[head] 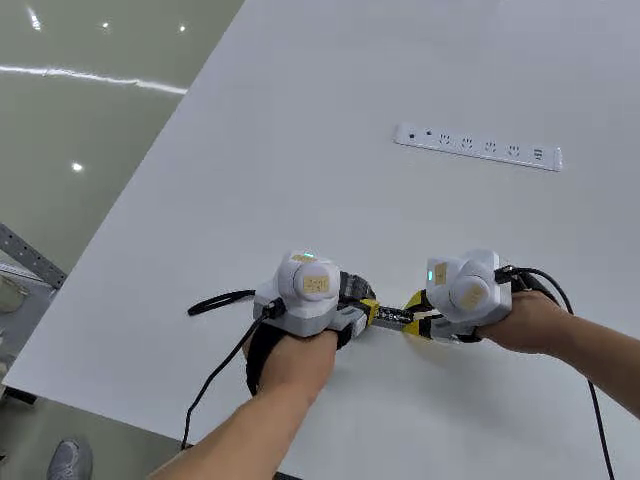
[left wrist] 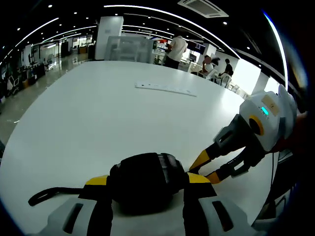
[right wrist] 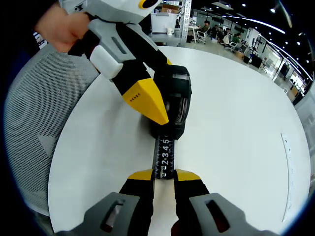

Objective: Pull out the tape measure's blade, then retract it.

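A black tape measure case [left wrist: 147,182] sits on the white table [head: 300,150], and my left gripper [left wrist: 147,178] is shut on it with a yellow-tipped jaw on each side. Its black wrist strap [left wrist: 47,195] trails off to the left. A short length of blade [right wrist: 164,157], marked 2 to 5, runs out of the case [right wrist: 174,101]. My right gripper [right wrist: 164,177] is shut on the blade's end. In the head view the left gripper [head: 360,308] and the right gripper [head: 412,320] face each other, with the blade [head: 390,316] between them.
A white power strip [head: 478,147] lies on the table at the far right. The table's left edge drops to a shiny floor [head: 90,100]. A grey mesh chair [right wrist: 44,113] is close by. Black cables [head: 215,375] hang from the grippers.
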